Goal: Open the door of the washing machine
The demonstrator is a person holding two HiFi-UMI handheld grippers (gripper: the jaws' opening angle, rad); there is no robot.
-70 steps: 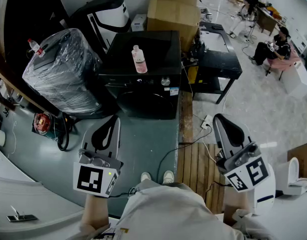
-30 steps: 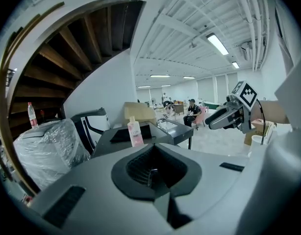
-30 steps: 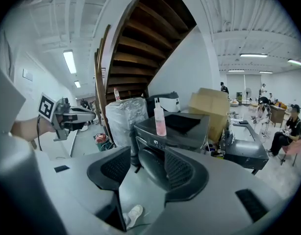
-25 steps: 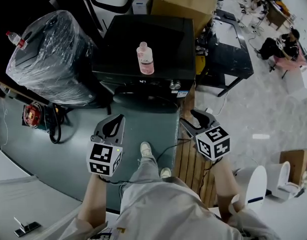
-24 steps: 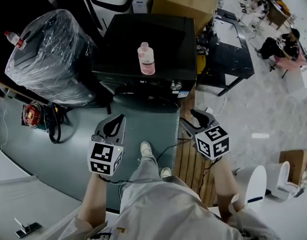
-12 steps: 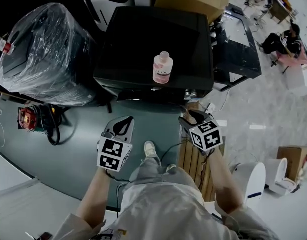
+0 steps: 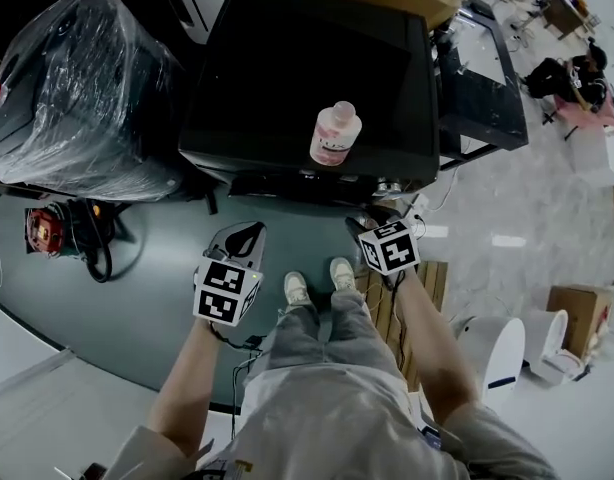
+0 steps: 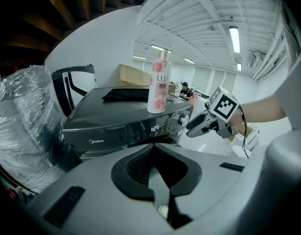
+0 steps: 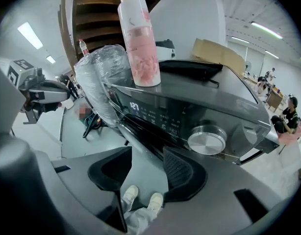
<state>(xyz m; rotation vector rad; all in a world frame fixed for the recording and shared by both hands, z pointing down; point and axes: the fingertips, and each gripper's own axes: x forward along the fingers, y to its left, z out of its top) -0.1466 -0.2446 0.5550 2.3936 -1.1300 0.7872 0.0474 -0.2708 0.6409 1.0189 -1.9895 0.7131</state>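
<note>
Washing machine at twelve o'clock, door closed (pink bottle on top); left gripper pinched together at its seven, right gripper at five, wide, just narrowed slightly, empty.

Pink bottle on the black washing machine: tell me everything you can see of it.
The pink translucent plastic bottle is a slim cylinder with a tall pale cap, which is closed, and a printed label. It stands upright on the flat top of the black washing machine, near the front edge and above the lit display. Only the machine's top touches it. The fill level cannot be made out.
</note>
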